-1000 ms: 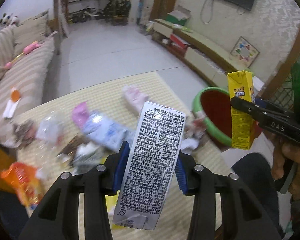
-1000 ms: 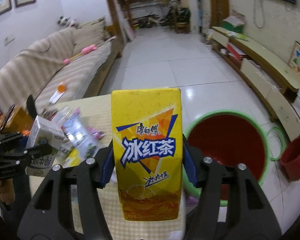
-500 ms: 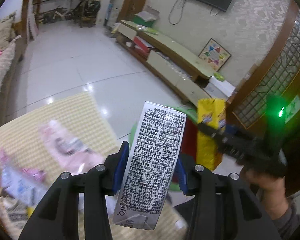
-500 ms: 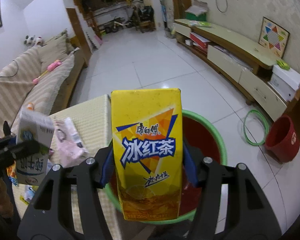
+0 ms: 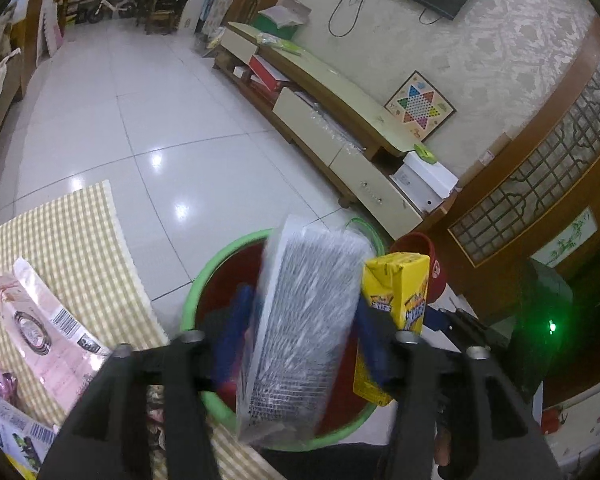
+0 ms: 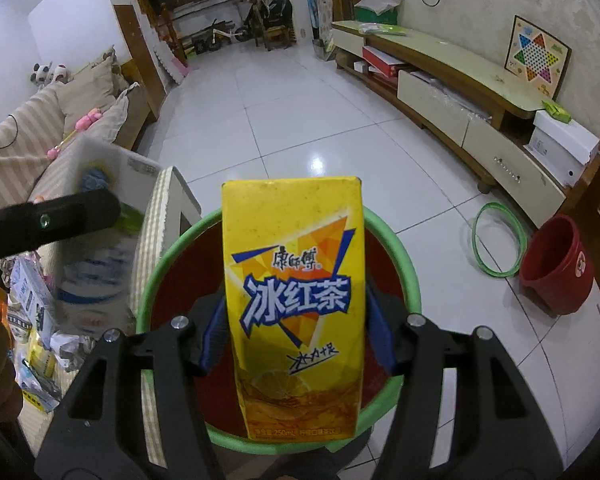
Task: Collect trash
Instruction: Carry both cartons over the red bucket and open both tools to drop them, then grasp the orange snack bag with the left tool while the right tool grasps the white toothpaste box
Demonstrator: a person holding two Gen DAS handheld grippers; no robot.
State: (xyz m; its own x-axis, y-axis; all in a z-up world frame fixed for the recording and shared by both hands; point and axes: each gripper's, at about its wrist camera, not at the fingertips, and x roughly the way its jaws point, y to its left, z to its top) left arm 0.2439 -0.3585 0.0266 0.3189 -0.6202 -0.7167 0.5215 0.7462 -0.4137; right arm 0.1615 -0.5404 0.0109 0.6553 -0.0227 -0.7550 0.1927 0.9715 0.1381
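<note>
Both grippers had swung from the tabletop to above the green-rimmed red tub [image 6: 408, 276], the left gripper [image 5: 300, 344] jaws loosening around the grey printed carton [image 5: 304, 332], the right gripper [image 6: 296, 340] jaws pinching the light, stiff yellow tea carton [image 6: 296, 300] by its sides.

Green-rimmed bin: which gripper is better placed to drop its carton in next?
Right, probably: the right gripper holds the yellow tea carton over the green-rimmed bin, above its red interior. The left gripper has a blurred white carton nearer the rim.
</note>
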